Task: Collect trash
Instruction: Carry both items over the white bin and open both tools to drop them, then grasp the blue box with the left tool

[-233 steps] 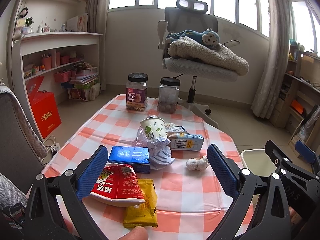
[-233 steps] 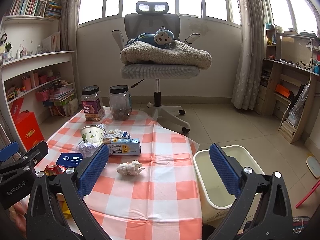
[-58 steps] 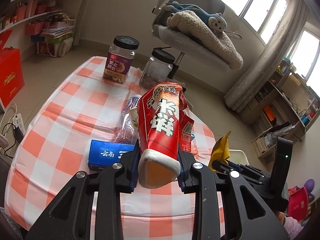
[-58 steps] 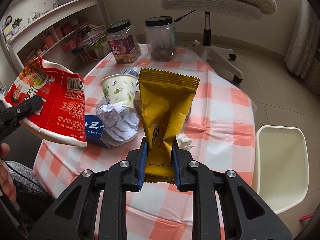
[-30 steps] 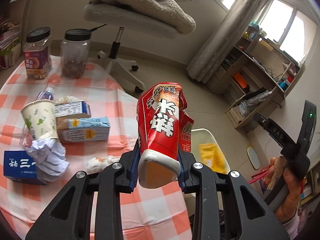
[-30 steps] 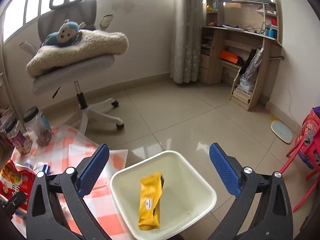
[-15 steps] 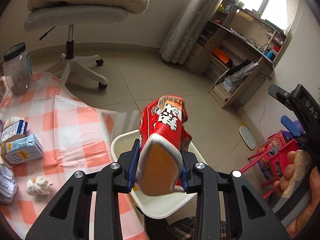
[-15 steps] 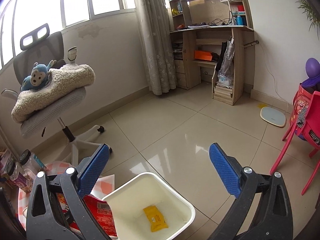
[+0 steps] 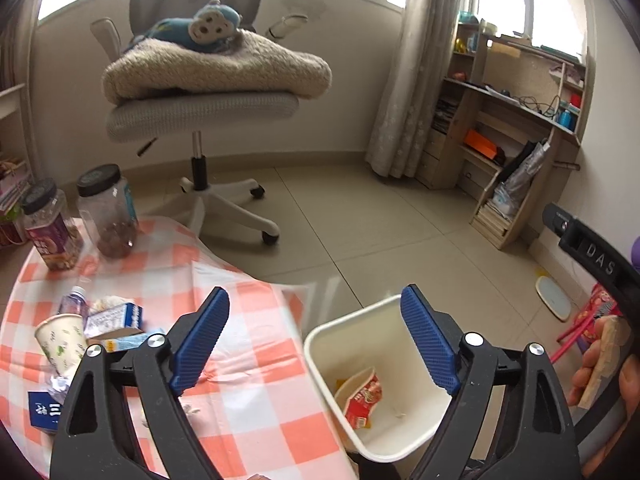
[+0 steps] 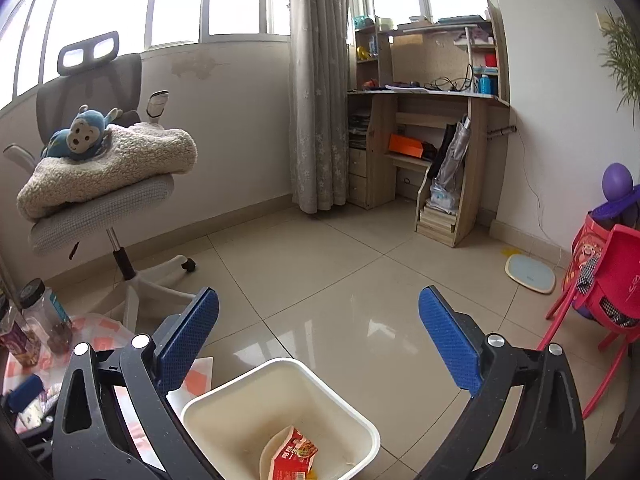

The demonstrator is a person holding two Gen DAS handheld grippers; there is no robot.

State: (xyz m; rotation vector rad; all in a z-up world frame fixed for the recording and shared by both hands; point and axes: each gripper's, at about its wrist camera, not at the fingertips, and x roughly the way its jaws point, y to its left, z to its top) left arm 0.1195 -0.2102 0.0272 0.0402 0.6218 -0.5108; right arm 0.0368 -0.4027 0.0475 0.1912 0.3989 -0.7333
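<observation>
Room: tiled floor, with the white bin (image 9: 376,384) beside the checked table (image 9: 256,404); I place everything from the bin.
Left gripper (image 9: 316,344): my jaws are opening wide above the bin's table-side rim, and nothing is between them.
Right gripper (image 10: 320,344): spread and empty, above the bin's far side.
Red packet (image 9: 360,398): lying inside the bin, a scrap of yellow wrapper (image 9: 341,383) beside it.
Still to collect: the paper cup (image 9: 60,340), the milk carton (image 9: 114,318), the blue box (image 9: 44,412) and a crumpled tissue (image 9: 188,412), all on the table away from the bin.
Step, as I judge it: the drop is done; go back for more.
Doing it well: I'd lift clear of the rim before swinging over, keep the jaws wide, and start with the tissue, which looks nearest the bin.
</observation>
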